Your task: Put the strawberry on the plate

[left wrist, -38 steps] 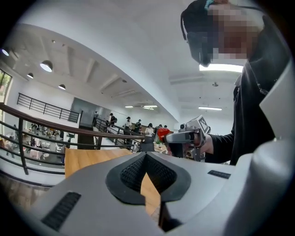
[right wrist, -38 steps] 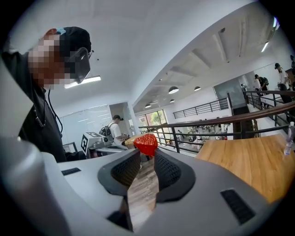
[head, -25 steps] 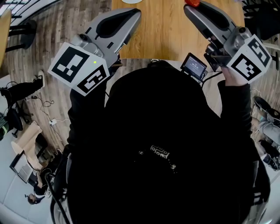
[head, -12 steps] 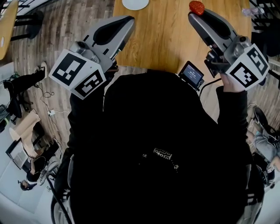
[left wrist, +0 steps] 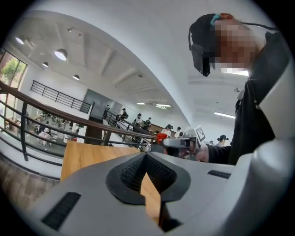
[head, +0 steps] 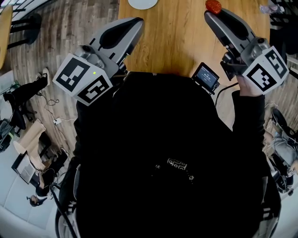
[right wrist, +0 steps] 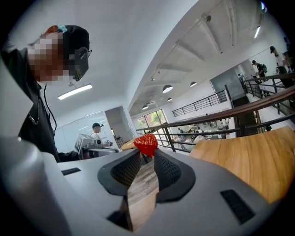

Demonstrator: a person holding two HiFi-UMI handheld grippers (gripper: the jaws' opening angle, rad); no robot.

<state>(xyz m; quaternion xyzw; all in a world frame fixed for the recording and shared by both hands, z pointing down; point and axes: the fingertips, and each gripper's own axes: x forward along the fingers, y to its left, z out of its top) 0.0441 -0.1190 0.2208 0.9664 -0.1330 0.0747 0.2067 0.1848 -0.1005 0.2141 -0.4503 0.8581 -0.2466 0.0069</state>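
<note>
A red strawberry (head: 213, 6) (right wrist: 146, 143) is pinched at the tips of my right gripper (head: 210, 14) (right wrist: 147, 152), which is shut on it and held above the right part of the wooden table (head: 172, 37). A white plate (head: 143, 3) lies at the table's far side, cut off by the top edge of the head view. My left gripper (head: 136, 21) (left wrist: 146, 156) hovers over the table's left edge with its pads touching and nothing between them. The left gripper view also catches the strawberry (left wrist: 161, 136) at the tips of the right gripper (left wrist: 171, 142) in the distance.
A small screen (head: 206, 76) hangs off the right gripper near the table's near edge. Wood floor (head: 70, 28) lies to the left of the table. A dark railing (right wrist: 221, 120) runs behind the table, with people seated and standing far off.
The head view has shifted, so a little more of the table and the plate shows. The right gripper with the strawberry has drifted slightly right. Both grippers keep their states.
</note>
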